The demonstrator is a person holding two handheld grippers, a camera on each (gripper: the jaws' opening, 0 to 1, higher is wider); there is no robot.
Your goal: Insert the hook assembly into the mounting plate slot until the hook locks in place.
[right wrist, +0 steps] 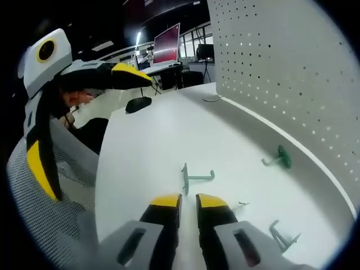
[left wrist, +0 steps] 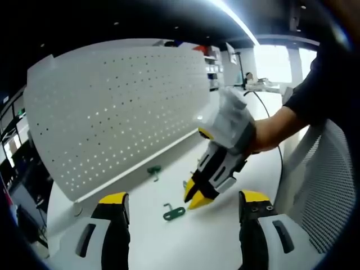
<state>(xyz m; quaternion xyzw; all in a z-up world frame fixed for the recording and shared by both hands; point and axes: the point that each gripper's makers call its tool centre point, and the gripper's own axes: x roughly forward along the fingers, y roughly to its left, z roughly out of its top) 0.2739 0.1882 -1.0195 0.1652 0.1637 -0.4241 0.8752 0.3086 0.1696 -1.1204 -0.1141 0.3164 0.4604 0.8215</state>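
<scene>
White pegboard [left wrist: 118, 107] stands upright along the far edge of the pale table [left wrist: 185, 242], and every place below is given from it. A green hook [left wrist: 153, 170] lies on the table close to the board's foot; in the right gripper view the same green hook [right wrist: 279, 157] rests just beside the board's base. A second green hook [left wrist: 174, 212], with a flat plate on one end, lies farther out from the board, in front of the right gripper [left wrist: 197, 198], whose yellow-tipped jaws hang nearly together and hold nothing. Its own view shows that gripper [right wrist: 188, 203] with only a thin gap between its jaws, just short of this hook [right wrist: 194, 177]. Grey metal hooks [right wrist: 283, 236] lie nearer the board. The left gripper [left wrist: 183, 205] has its jaws wide apart, empty.
</scene>
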